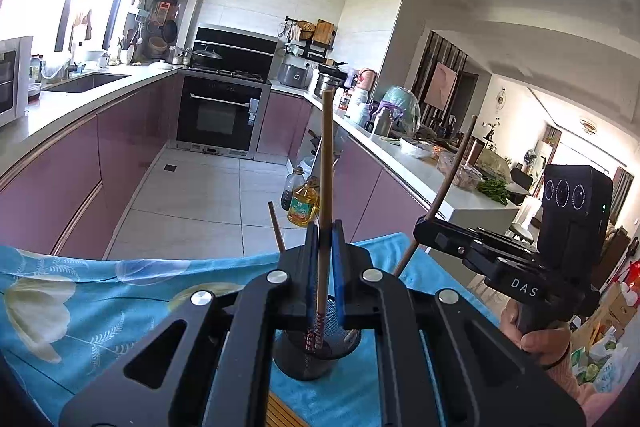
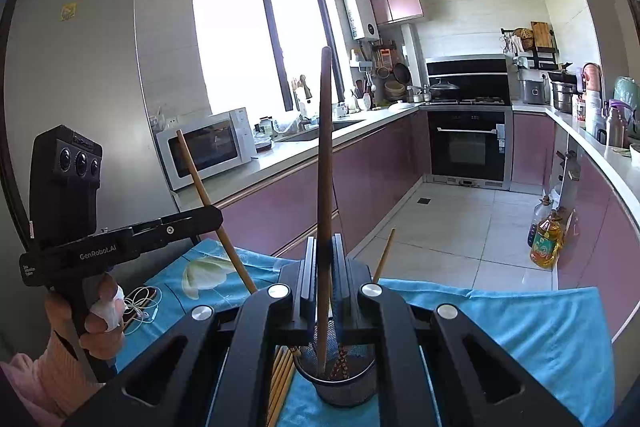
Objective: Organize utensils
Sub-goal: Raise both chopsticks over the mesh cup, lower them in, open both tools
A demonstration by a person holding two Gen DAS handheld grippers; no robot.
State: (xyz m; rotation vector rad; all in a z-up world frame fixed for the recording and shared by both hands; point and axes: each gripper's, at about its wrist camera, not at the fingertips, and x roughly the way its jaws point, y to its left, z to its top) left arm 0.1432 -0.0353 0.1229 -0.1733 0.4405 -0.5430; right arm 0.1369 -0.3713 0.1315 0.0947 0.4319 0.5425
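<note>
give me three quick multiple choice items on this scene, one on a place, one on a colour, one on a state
1. Where does the dark mesh cup stand?
A. on the blue cloth
B. in the sink
C. on the floor tiles

2. What colour are the lower kitchen cabinets?
A. white
B. mauve pink
C. green

3. How is the left claw?
A. wide open and empty
B. shut on a chopstick
C. shut on a spoon

Answers: 1 A, the cup sits on the flowered blue cloth. 2 B, the cabinet fronts along both counters are mauve pink. 3 B, its jaws are closed on a pale chopstick standing upright over the cup.
</note>
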